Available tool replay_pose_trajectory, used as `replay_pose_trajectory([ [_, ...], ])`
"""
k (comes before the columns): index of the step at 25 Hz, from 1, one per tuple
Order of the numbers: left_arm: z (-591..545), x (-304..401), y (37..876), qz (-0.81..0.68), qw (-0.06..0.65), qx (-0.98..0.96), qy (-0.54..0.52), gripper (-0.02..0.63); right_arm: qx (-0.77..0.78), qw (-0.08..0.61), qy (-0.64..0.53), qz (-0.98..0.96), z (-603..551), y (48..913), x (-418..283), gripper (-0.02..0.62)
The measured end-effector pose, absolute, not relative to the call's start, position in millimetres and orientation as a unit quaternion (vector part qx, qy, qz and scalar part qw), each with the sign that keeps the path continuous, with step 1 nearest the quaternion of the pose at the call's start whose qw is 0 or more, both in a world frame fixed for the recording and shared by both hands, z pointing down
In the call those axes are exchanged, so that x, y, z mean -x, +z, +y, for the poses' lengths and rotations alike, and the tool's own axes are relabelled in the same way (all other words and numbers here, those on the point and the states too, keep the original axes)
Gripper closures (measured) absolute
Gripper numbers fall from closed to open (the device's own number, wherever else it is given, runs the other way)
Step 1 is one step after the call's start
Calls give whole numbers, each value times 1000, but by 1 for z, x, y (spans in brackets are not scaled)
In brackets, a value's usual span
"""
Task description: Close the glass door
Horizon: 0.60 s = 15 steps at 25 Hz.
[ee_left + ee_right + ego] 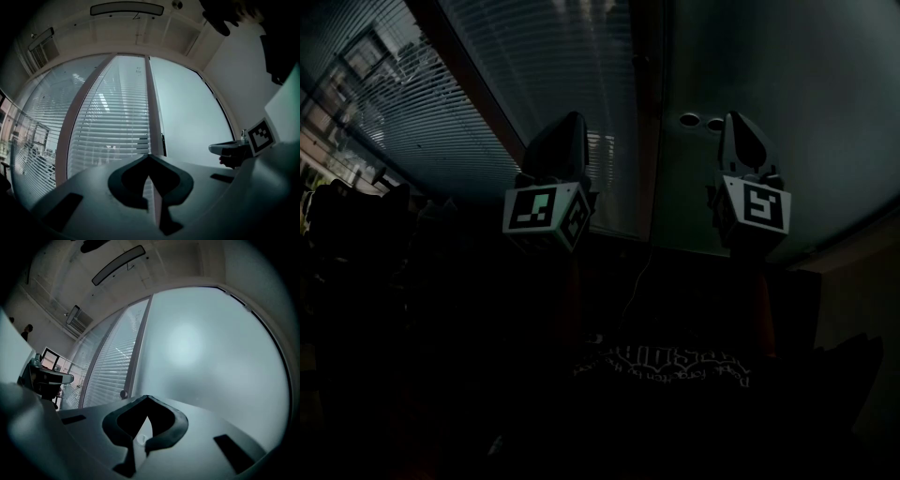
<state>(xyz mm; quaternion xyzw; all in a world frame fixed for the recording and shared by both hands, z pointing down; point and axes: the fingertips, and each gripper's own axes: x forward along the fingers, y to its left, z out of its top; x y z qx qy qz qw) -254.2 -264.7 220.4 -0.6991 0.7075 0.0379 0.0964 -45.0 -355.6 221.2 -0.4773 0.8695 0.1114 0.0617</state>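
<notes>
The frosted glass door [769, 84] fills the upper right of the head view, with two round fittings [703, 121] near its left edge. A brown frame post [647, 112] separates it from a glass panel with blinds [553, 75]. My right gripper [736, 117] is shut with nothing between its jaws; its tip sits right beside the fittings, and I cannot tell if it touches. In the right gripper view the shut tips [147, 398] face the frosted door [201, 348], with a round knob [123, 393] on the frame. My left gripper [572, 120] is shut and points at the post [154, 117].
The lower half of the head view is very dark; a person's printed dark shirt [675, 361] shows at the bottom and dim shapes [356, 234] stand at the left. A white wall [243, 84] lies right of the door. Ceiling lamps [126, 8] hang overhead.
</notes>
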Motion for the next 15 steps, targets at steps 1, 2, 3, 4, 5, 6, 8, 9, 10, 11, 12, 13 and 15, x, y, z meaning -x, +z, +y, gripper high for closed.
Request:
replay_pose_trajectory([
  [1, -264, 254, 220, 708, 95, 699, 38, 611, 478, 60, 111, 869, -355, 221, 45, 594],
  [2, -264, 254, 220, 708, 95, 699, 37, 611, 478, 60, 109, 869, -356, 221, 45, 594],
  [3, -264, 255, 220, 708, 95, 699, 37, 611, 480, 60, 107, 869, -356, 221, 45, 594],
  [4, -264, 256, 221, 708, 96, 699, 37, 611, 481, 60, 106, 868, -356, 221, 45, 594],
  [5, -264, 257, 222, 708, 96, 699, 38, 611, 482, 61, 106, 868, -355, 220, 45, 594],
  [6, -264, 258, 224, 708, 96, 698, 37, 611, 482, 62, 107, 867, -354, 219, 45, 594],
  [8, -263, 258, 224, 709, 94, 698, 37, 611, 482, 61, 114, 867, -352, 216, 45, 594],
  [9, -263, 257, 223, 709, 93, 698, 38, 611, 482, 60, 118, 866, -352, 215, 45, 594],
  [10, -263, 258, 224, 709, 94, 698, 39, 611, 482, 59, 123, 866, -351, 215, 45, 594],
  [11, -263, 259, 224, 709, 95, 697, 40, 611, 482, 58, 126, 865, -350, 214, 45, 594],
  [12, -263, 261, 225, 709, 97, 697, 41, 611, 482, 57, 127, 865, -349, 214, 46, 594],
  [13, -262, 261, 225, 709, 98, 697, 41, 611, 481, 57, 127, 865, -348, 214, 45, 594],
  [15, -262, 260, 225, 709, 99, 697, 42, 611, 482, 57, 126, 865, -348, 215, 44, 594],
])
